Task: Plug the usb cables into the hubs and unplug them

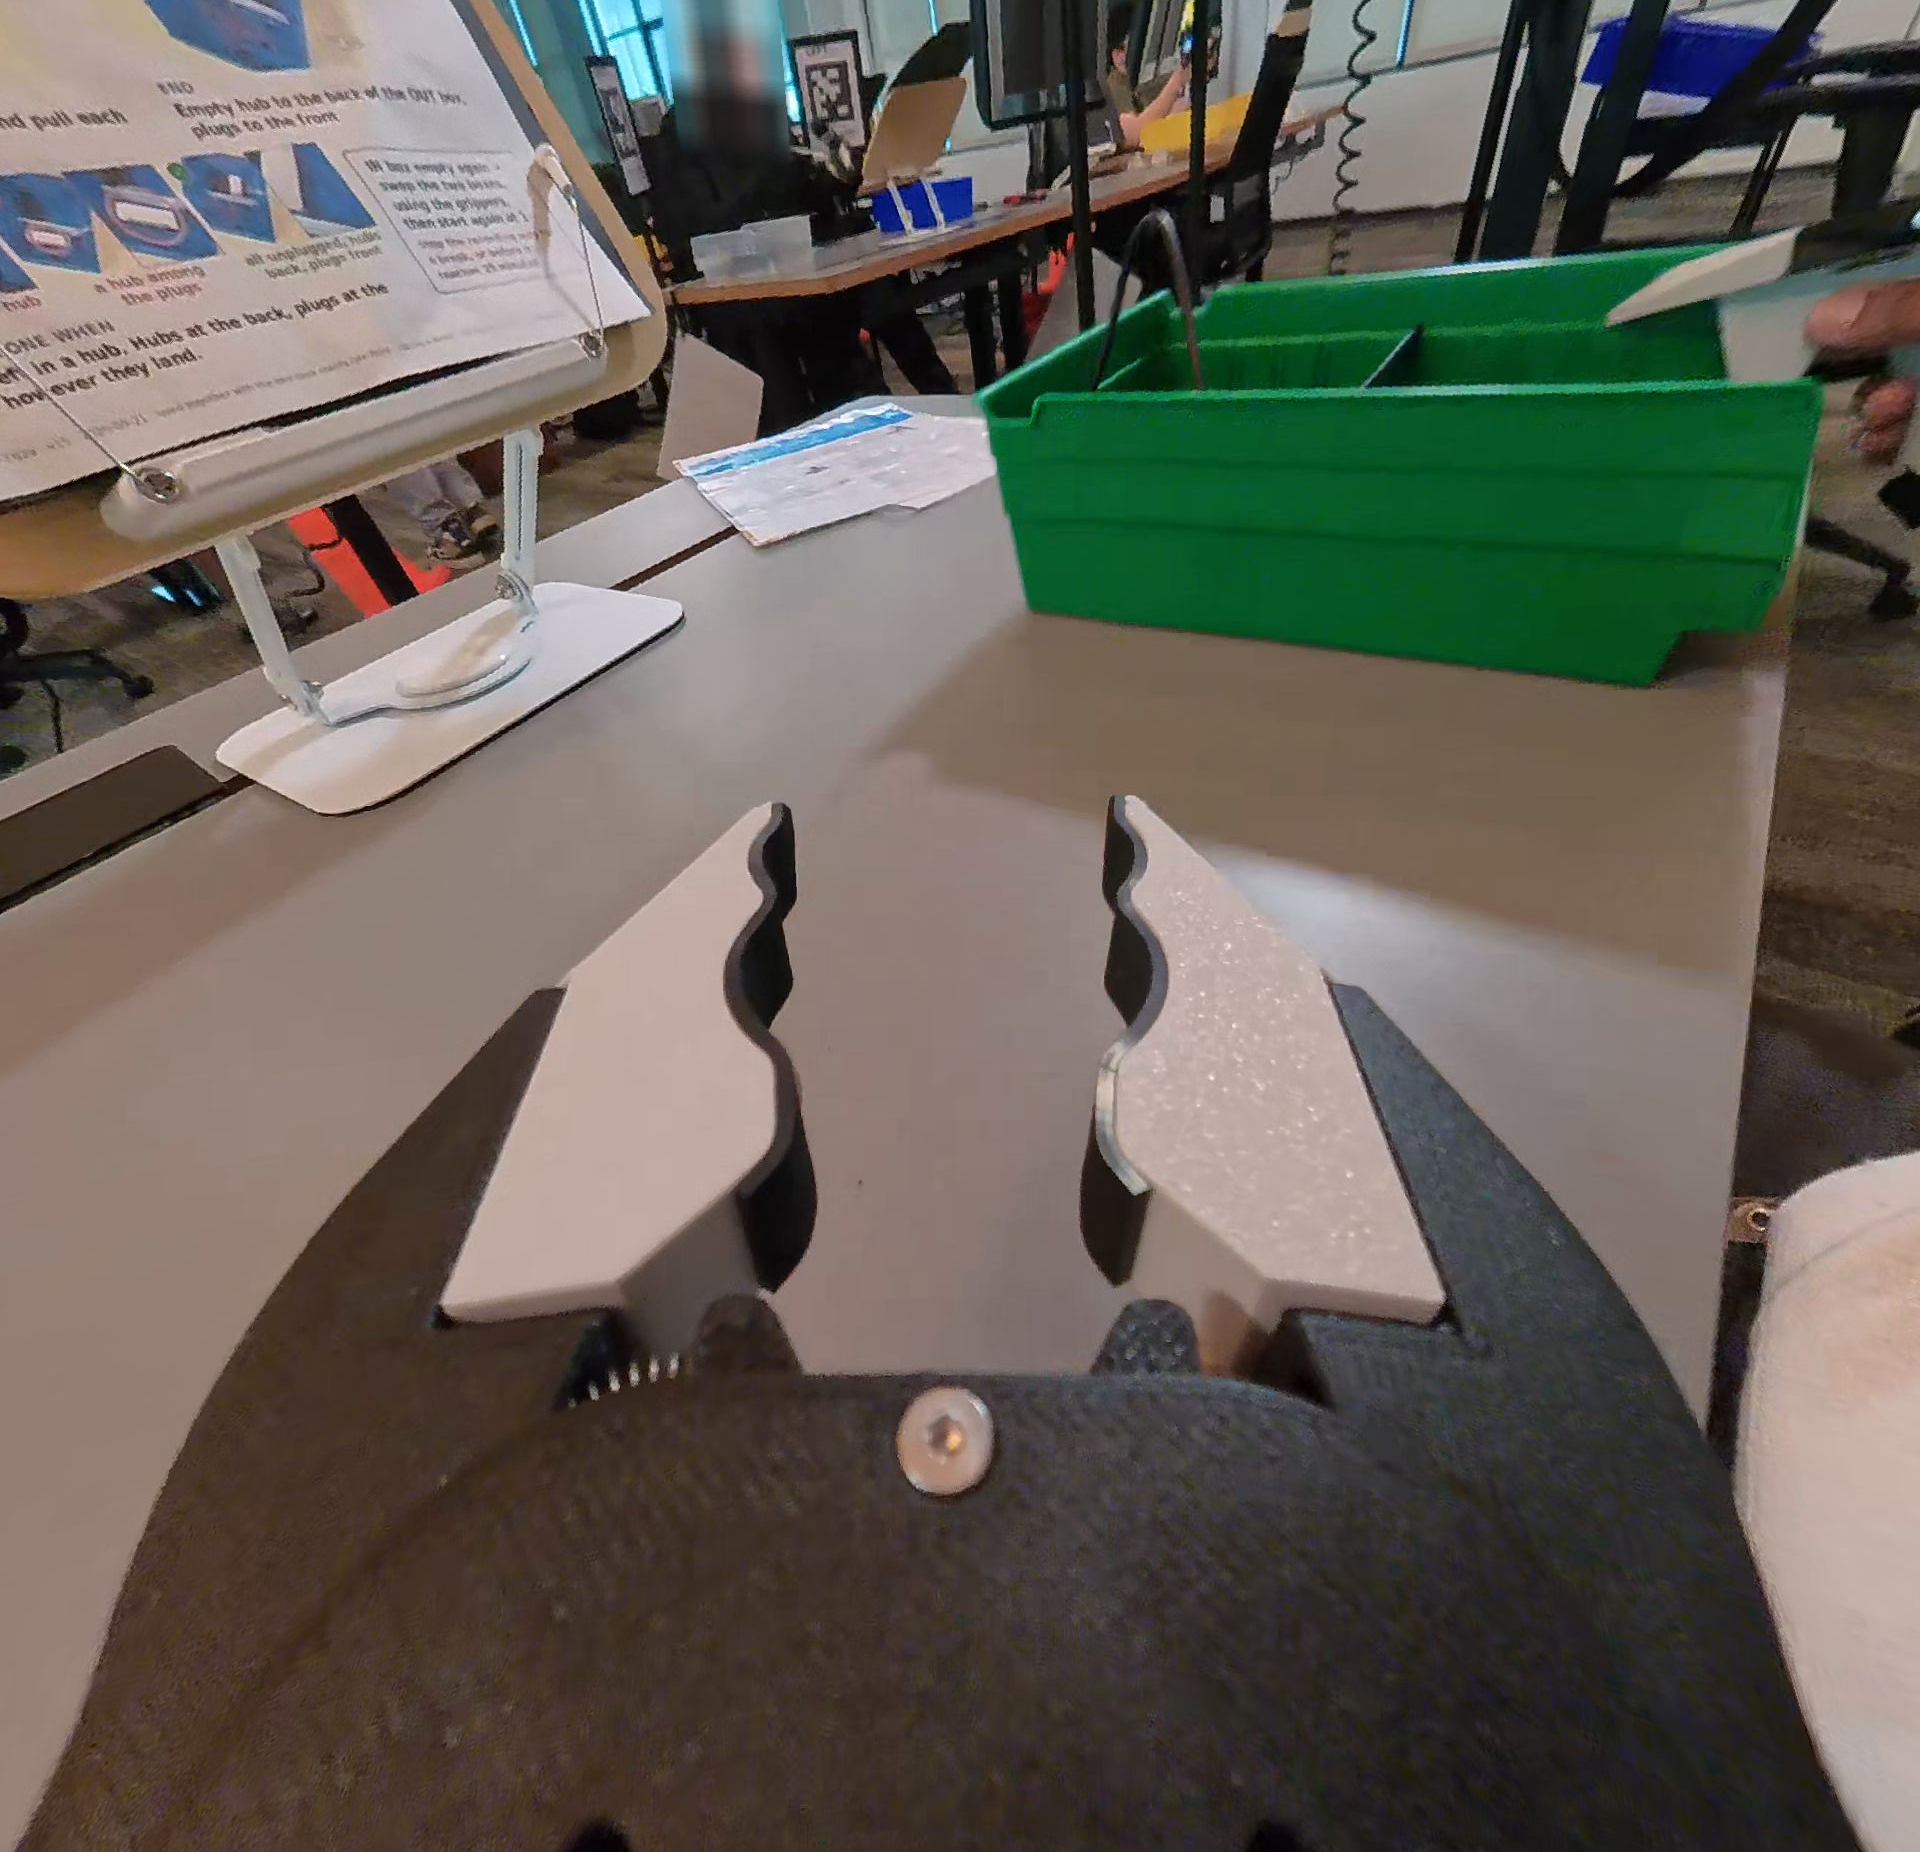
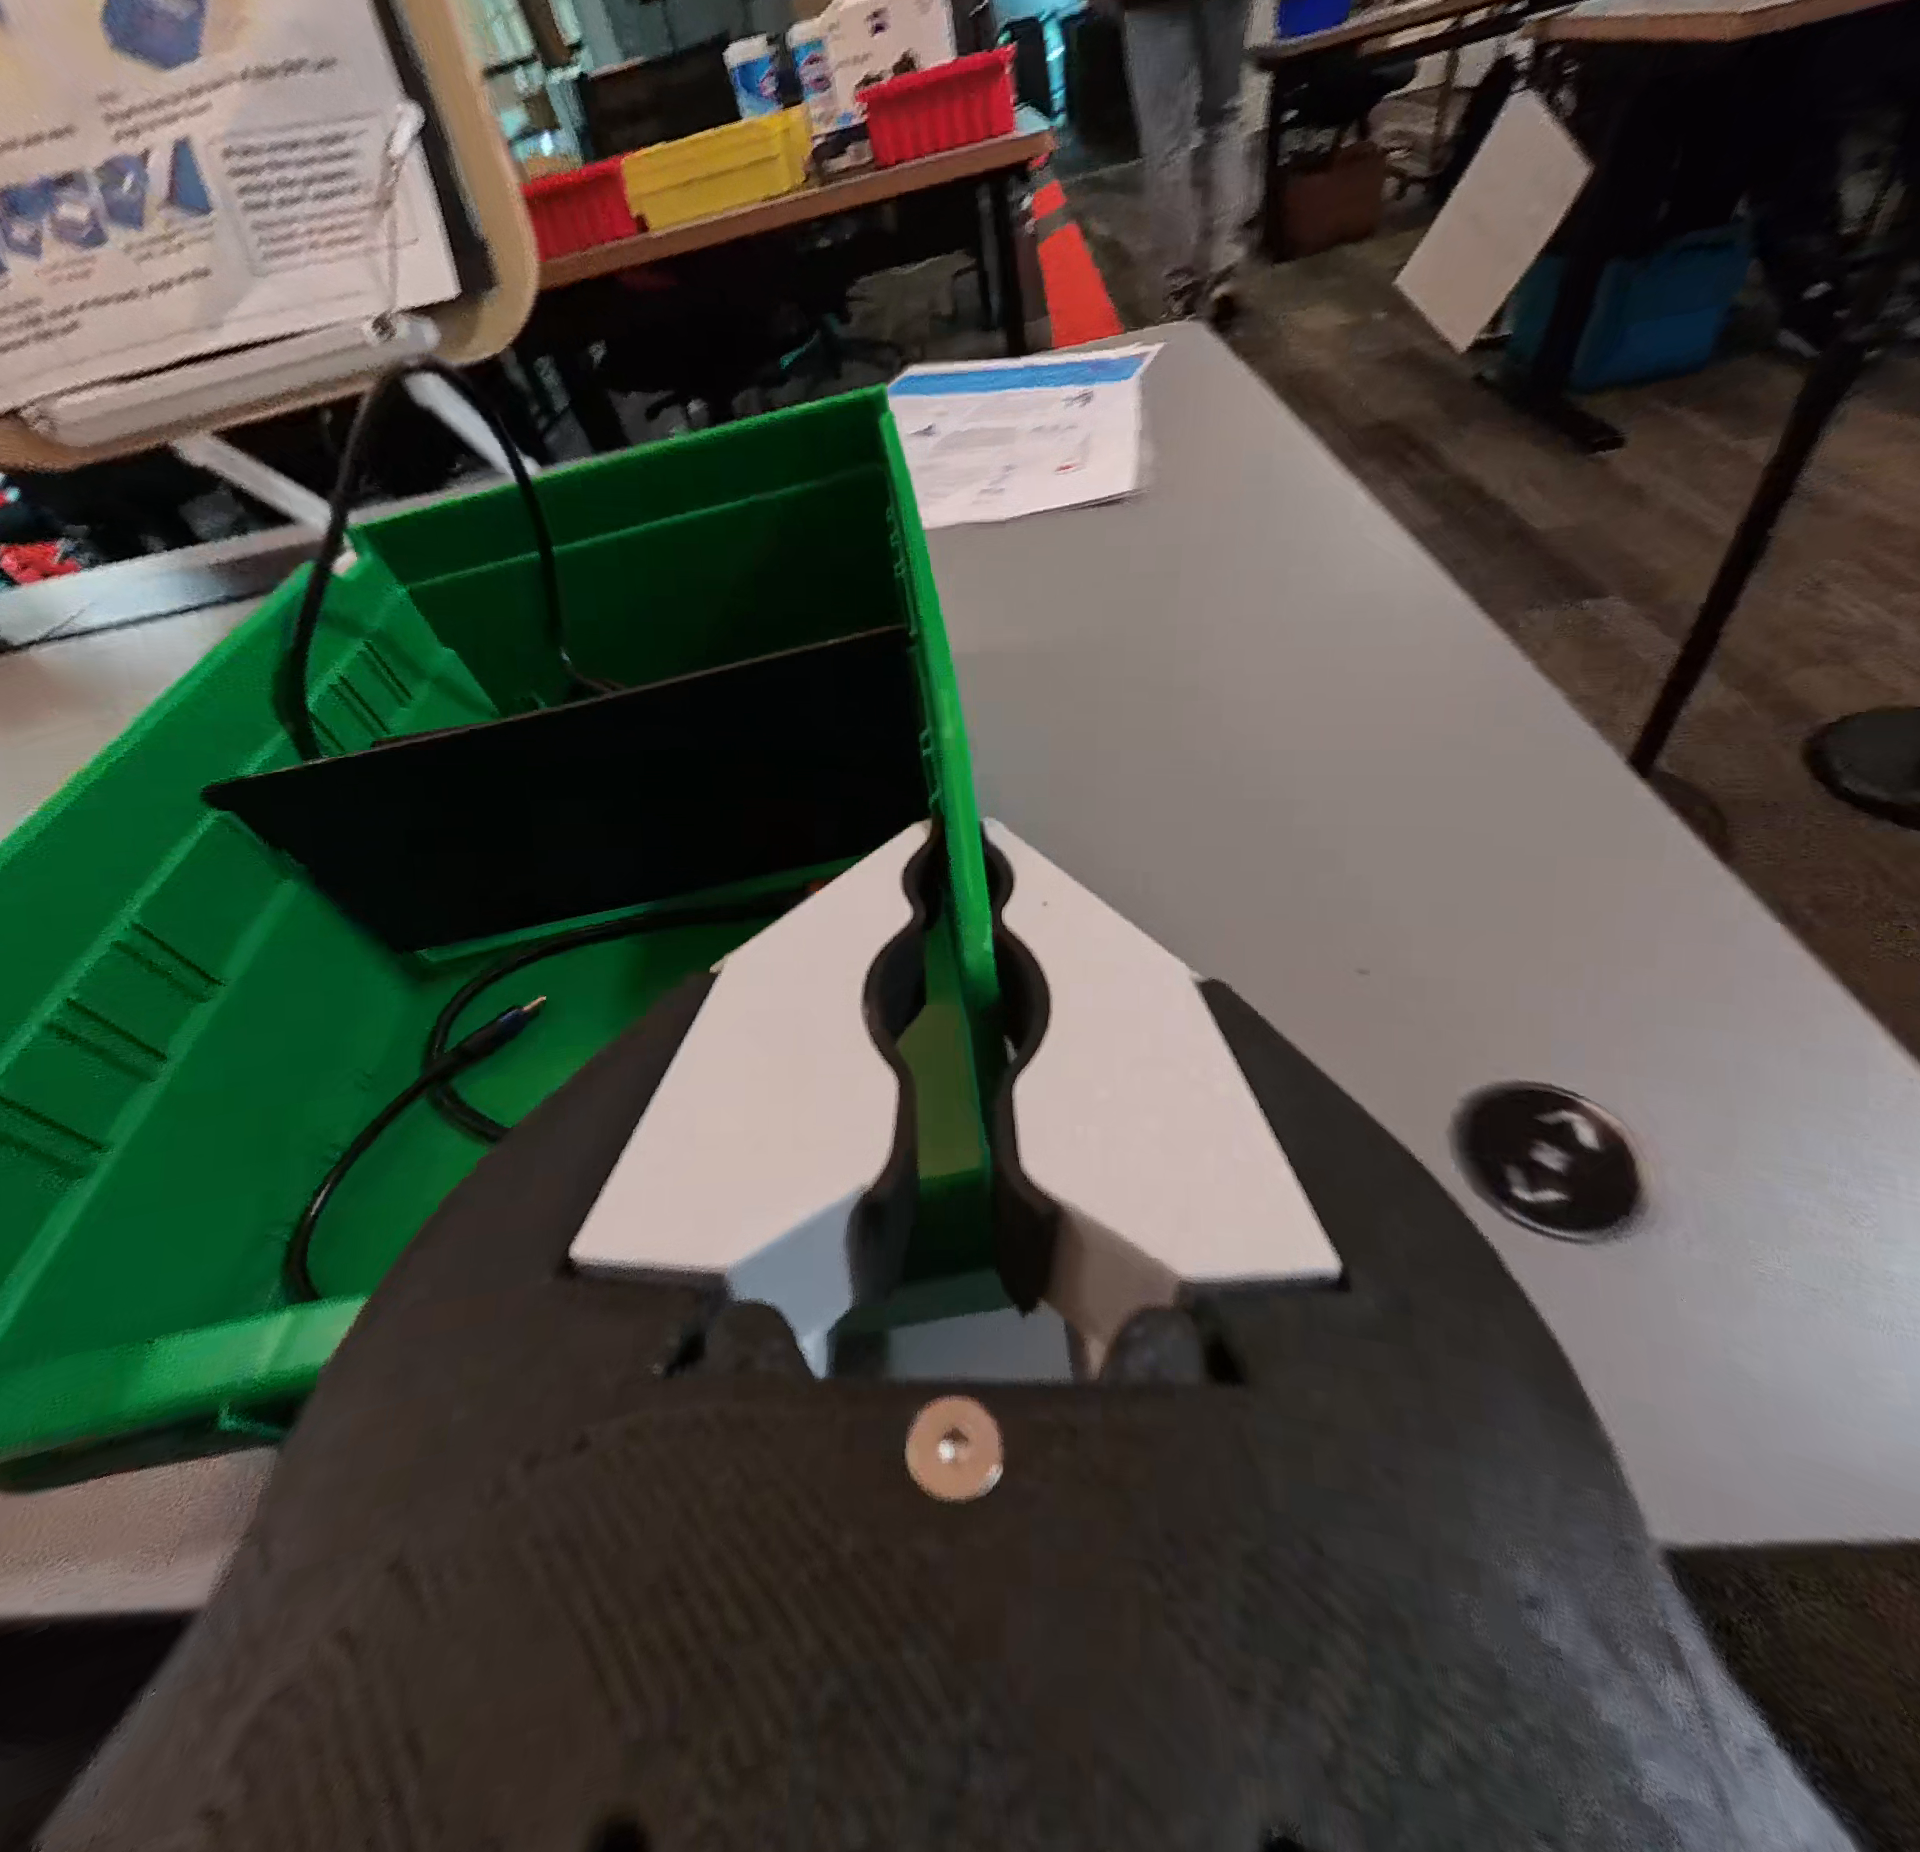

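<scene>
Right wrist view, item one: right gripper (image 2: 961, 846), its fingers (image 2: 790, 1075) closing on the side wall of the green bin (image 2: 125, 1106), one finger inside and one outside, gripping the plastic edge. Bin is sitting on the grey counter (image 2: 1247, 763).

Item two: black divider (image 2: 582, 815), standing across the bin and splitting it into a near and a far compartment.

Item three: black usb cable (image 2: 416, 1096), lying loose on the floor of the near compartment, its plug end free and pointing at nothing. A second black cable (image 2: 332, 555) is looping up over the far wall from the far compartment.

Item four: hubs, not showing in either view; the divider and walls may be hiding them.

Left wrist view, item five: left gripper (image 1: 951, 826), fingers spread wide apart and holding nothing, hovering over bare counter well short of the bin.

Item six: instruction sheet on a white stand (image 1: 447, 680), standing at the counter's left; a printed leaflet (image 1: 831, 472) is lying beyond it, beside the bin.

Progress, as a judgement: no cable is sitting in a hub here. The right gripper appears to be repositioning or steadying the bin rather than handling a plug, so plugging and unplugging look to be either wholly ahead or between rounds.
</scene>
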`<state>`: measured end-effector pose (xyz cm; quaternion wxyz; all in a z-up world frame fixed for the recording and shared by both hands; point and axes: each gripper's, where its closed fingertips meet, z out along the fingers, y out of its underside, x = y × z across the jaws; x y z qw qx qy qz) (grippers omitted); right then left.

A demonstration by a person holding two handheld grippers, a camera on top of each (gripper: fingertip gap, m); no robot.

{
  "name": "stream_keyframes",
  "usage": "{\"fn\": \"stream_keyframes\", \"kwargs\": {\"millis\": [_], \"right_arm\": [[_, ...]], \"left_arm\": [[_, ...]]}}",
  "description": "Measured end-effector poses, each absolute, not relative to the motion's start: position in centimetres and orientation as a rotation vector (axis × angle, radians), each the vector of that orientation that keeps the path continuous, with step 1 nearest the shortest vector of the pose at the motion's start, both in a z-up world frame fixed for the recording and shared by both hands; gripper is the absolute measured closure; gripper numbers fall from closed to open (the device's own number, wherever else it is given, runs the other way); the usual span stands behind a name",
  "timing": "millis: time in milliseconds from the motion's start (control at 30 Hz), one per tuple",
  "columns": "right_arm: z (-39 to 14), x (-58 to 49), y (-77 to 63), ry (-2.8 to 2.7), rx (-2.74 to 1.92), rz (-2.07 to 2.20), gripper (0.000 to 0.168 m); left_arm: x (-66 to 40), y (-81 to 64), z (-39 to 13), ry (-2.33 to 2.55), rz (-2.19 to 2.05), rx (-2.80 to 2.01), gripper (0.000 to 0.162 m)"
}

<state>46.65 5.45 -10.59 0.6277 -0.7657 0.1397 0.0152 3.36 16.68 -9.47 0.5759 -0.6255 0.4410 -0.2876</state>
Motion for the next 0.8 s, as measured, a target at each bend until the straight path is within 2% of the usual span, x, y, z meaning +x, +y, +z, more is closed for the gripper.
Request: {"fn": "stream_keyframes", "kwargs": {"millis": [33,533,600,667,700,800], "right_arm": [[-10.5,47.6,4.9,0.346,-1.736,0.028,0.167],[-10.0,54.3,2.3,0.517,-1.614,-0.14,0.166],[-10.0,54.6,1.8,0.55,-1.652,-0.198,0.159],[-7.8,54.2,1.1,0.563,-1.637,-0.245,0.131],[-5.6,53.2,0.9,0.542,-1.593,-0.243,0.122],[3.0,45.3,1.2,0.337,-1.392,-0.115,0.122]], "left_arm": [[3.4,16.8,-9.6,1.038,-0.662,-1.468,0.103],[3.7,16.8,-10.3,1.052,-0.644,-1.486,0.108],[3.7,16.8,-10.3,1.057,-0.634,-1.485,0.109],[3.7,16.8,-10.4,1.06,-0.629,-1.487,0.109],[3.7,16.9,-10.5,1.06,-0.628,-1.49,0.109],[3.5,17.1,-10.7,1.049,-0.63,-1.512,0.109]]}}
